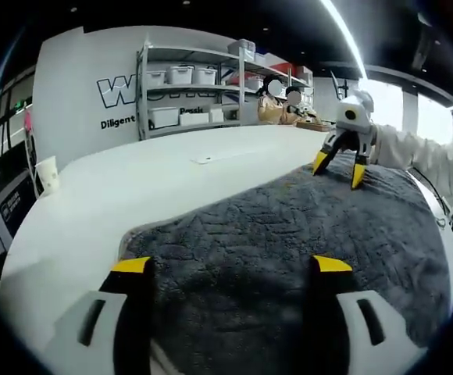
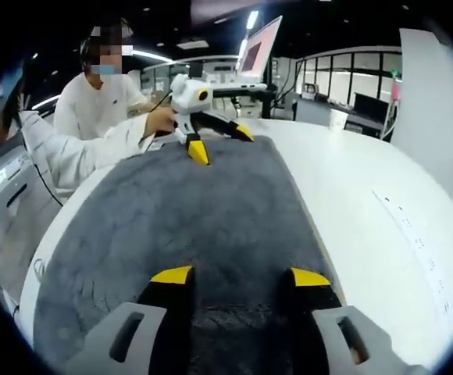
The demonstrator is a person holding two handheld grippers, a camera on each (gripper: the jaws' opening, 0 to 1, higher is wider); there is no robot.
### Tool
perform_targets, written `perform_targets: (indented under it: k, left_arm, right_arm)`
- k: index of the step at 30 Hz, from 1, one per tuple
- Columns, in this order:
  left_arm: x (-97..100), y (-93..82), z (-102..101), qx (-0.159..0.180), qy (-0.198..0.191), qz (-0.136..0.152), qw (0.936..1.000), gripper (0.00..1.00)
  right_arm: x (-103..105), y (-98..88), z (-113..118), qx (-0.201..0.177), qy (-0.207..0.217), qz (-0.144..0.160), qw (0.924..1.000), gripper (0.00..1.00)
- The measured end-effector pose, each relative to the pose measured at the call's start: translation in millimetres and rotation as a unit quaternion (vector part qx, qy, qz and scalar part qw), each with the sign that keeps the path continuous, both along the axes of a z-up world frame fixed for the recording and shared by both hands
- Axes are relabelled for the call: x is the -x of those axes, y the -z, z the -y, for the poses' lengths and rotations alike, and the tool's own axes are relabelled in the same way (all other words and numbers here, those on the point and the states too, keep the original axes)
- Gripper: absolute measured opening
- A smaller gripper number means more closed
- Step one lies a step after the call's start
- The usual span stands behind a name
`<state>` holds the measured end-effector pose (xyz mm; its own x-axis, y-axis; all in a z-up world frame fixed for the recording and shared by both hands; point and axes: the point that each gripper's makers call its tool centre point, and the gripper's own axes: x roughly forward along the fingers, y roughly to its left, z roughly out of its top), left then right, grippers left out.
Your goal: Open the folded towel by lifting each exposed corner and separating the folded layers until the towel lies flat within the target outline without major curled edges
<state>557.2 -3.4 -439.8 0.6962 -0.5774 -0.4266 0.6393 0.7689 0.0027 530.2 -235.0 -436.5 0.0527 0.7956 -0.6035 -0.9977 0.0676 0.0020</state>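
Note:
A dark grey towel (image 1: 289, 234) lies spread out over a white round-edged table (image 1: 133, 187), its surface looking mostly flat. My left gripper (image 1: 231, 266) stands open low over the towel's near end, yellow-tipped jaws wide apart with nothing between them. Over the far end, my right gripper (image 1: 340, 168) is open too, tips pointing down at the cloth. In the right gripper view the towel (image 2: 203, 211) runs away from my open right gripper (image 2: 240, 276) towards the left gripper (image 2: 219, 142), held by a hand at the far edge.
A person in a white sleeve (image 2: 94, 133) stands by the table's left side. A paper cup (image 1: 47, 173) sits at the table edge. Shelves with white bins (image 1: 187, 86) stand behind. A thin label strip (image 2: 414, 234) lies on bare table beside the towel.

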Motion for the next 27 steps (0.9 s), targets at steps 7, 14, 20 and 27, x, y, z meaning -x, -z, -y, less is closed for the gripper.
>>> perform_targets:
  k: [7,14,20,27]
  left_arm:
    - [0.4,-0.1,0.2,0.001,0.000,0.001,1.0000,0.80]
    - [0.5,-0.3,-0.2,0.001,0.000,0.001,1.0000,0.80]
    - [0.9,-0.3,-0.4,0.002,0.000,0.002,1.0000,0.80]
    - [1.9,-0.4,0.2,0.003,0.000,0.003,1.0000,0.80]
  right_arm:
    - [-2.7,-12.1,33.6,-0.007,0.018,0.005,0.9998,0.41]
    - [-5.0,-6.9,60.6,0.008,0.037,0.006,0.9993,0.42]
    - [-6.1,9.2,72.8,0.043,0.037,0.002,0.9984,0.42]
    - [-6.5,7.5,77.9,0.038,0.031,0.002,0.9988,0.40]
